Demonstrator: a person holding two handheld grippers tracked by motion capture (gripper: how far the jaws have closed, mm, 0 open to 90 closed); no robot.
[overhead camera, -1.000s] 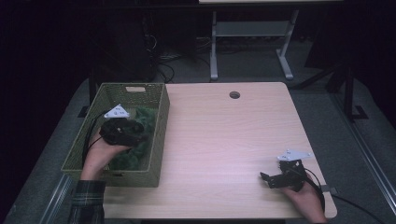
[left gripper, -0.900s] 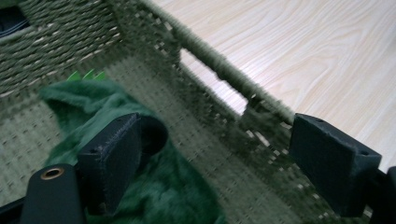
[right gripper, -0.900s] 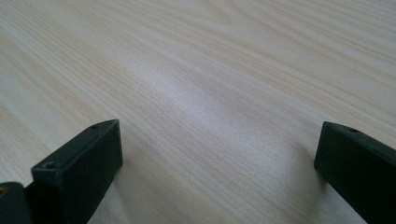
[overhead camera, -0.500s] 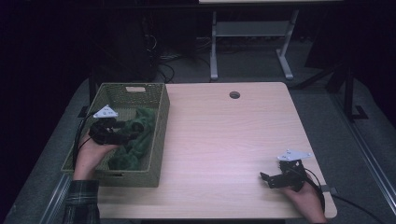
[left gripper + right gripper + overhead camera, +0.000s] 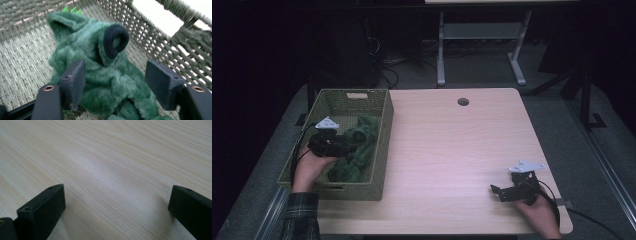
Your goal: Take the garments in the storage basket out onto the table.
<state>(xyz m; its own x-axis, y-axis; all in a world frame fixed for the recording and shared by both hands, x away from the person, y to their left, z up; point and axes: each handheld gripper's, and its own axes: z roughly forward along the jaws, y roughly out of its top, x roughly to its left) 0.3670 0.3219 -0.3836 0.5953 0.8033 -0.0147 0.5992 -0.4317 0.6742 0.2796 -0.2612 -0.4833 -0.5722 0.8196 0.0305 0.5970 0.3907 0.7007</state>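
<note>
A furry green plush toy [image 5: 360, 144] with a black ring-shaped part [image 5: 115, 41] lies inside the woven green basket [image 5: 353, 94] at the table's left. My left gripper [image 5: 343, 144] is low in the basket and points at the toy. Its jaws have just been closing. In the left gripper view the toy [image 5: 85, 47] sits between the two pads of my left gripper [image 5: 117, 80]; the right pad stands clear of the fur. My right gripper [image 5: 497, 192] rests open near the table's front right corner, and in its own view my right gripper [image 5: 117, 202] has bare wood between its jaws.
The light wooden table [image 5: 452, 145] has a round cable hole [image 5: 463, 102] near its far edge. The basket's woven wall [image 5: 160, 37] rises close behind the toy. A metal stand [image 5: 479, 35] is on the floor beyond the table.
My left hand has shifted left and a little lower inside the basket, toward its left wall. The right hand has stayed where it was.
</note>
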